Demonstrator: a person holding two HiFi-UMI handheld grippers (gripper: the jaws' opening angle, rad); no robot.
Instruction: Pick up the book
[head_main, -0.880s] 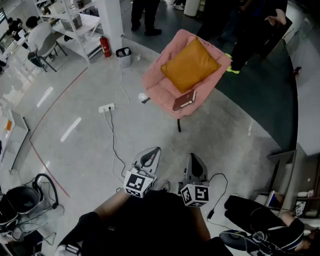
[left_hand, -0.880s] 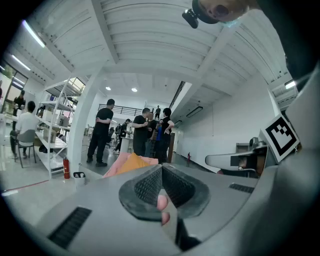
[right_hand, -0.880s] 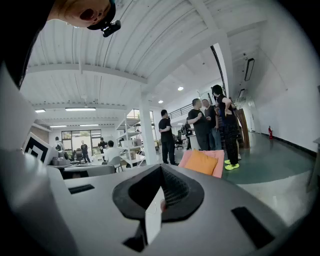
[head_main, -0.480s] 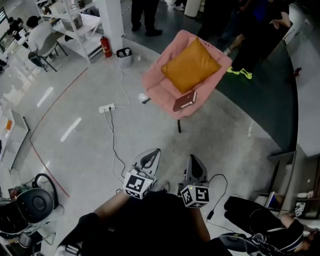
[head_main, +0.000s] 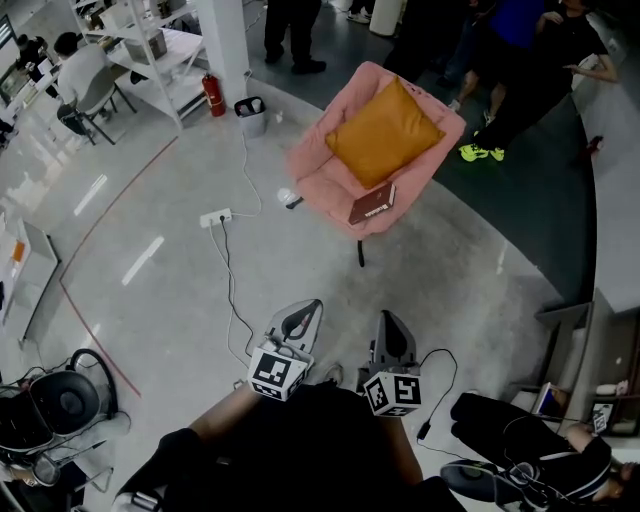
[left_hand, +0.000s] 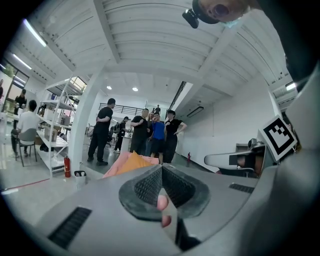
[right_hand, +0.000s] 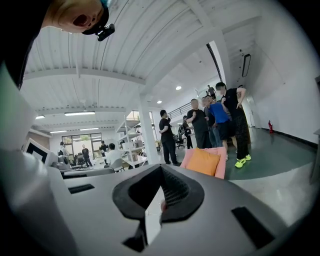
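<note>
At twelve o'clock, well ahead, the book (head_main: 371, 204) lies on the pink chair (head_main: 310, 165). Only the bystanders (head_main: 525, 85) have shifted; my left tool (head_main: 312, 302) and right tool (head_main: 388, 316) stay closed and empty, so the approach isn't started.

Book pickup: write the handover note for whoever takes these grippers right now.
Left hand-held gripper: shut, empty, held low.
Right hand-held gripper: shut, empty, beside it.
Book: lying on the pink chair seat, in front of the orange cushion, well ahead of both grippers.
Done: nothing, book untouched.
To do: approach the chair, open a gripper, grasp and lift the book.
</note>
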